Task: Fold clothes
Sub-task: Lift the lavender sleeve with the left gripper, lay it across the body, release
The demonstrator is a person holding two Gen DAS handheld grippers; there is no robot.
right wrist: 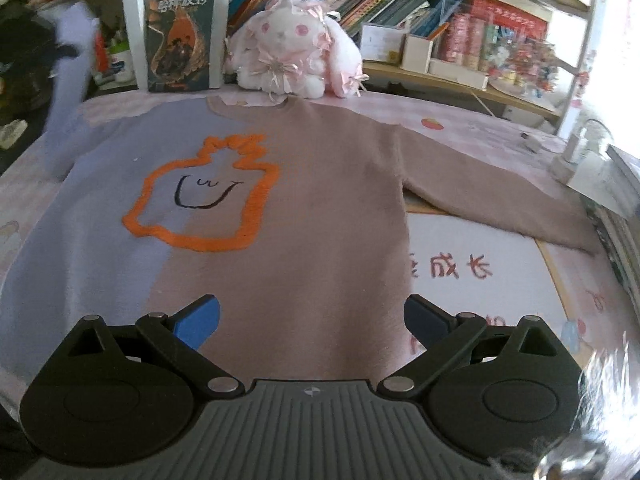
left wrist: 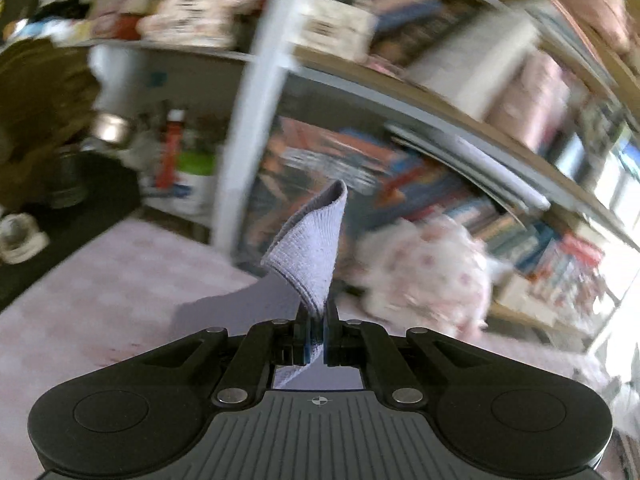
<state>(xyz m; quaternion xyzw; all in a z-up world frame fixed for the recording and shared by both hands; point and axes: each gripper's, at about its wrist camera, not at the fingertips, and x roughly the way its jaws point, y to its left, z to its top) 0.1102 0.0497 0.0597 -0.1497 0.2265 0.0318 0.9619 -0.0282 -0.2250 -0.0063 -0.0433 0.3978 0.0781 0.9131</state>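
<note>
A sweater (right wrist: 280, 208), half lavender and half dusty pink with an orange outline and a small drawn face on its chest, lies spread flat on a pink patterned bed cover (right wrist: 472, 264). Its pink sleeve (right wrist: 500, 204) stretches out to the right. The lavender sleeve (left wrist: 308, 248) is lifted off the cover, its ribbed cuff pinched between the clenched fingers of the left gripper (left wrist: 316, 332). The right gripper (right wrist: 312, 320) hangs above the sweater's lower hem, released, its 2 blue pads (right wrist: 200, 320) wide apart with nothing between them. A pink plush rabbit (right wrist: 292, 48) sits at the sweater's collar, before a bookshelf (right wrist: 400, 0).
</note>
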